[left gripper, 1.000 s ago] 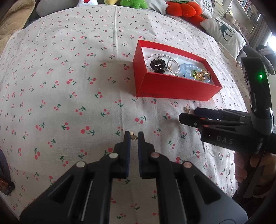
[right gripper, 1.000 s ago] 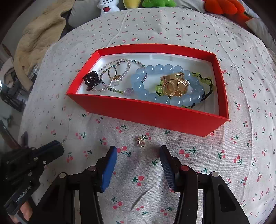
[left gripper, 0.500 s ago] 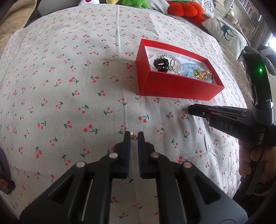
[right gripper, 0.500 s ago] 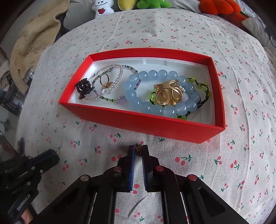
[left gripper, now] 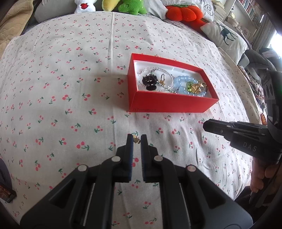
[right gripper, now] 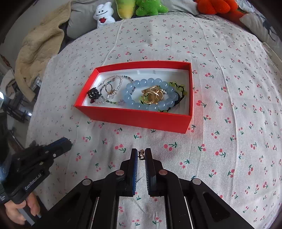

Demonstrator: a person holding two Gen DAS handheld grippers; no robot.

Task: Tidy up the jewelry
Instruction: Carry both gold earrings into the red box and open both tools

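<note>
A red jewelry box stands on the cherry-print cloth. It holds a blue bead bracelet, gold rings, a thin beaded chain and a dark beaded piece. My left gripper is shut on a small gold earring, held above the cloth in front of the box. My right gripper is shut on another small gold earring, also held in front of the box. The right gripper also shows in the left wrist view, and the left gripper in the right wrist view.
Plush toys and pillows lie along the far edge of the bed. A beige blanket is bunched at the far left. The cherry-print cloth spreads around the box.
My right gripper closed on the small earring in front of the box and lifted it. Both grippers have risen and drawn back from the box; the left still holds its earring.
</note>
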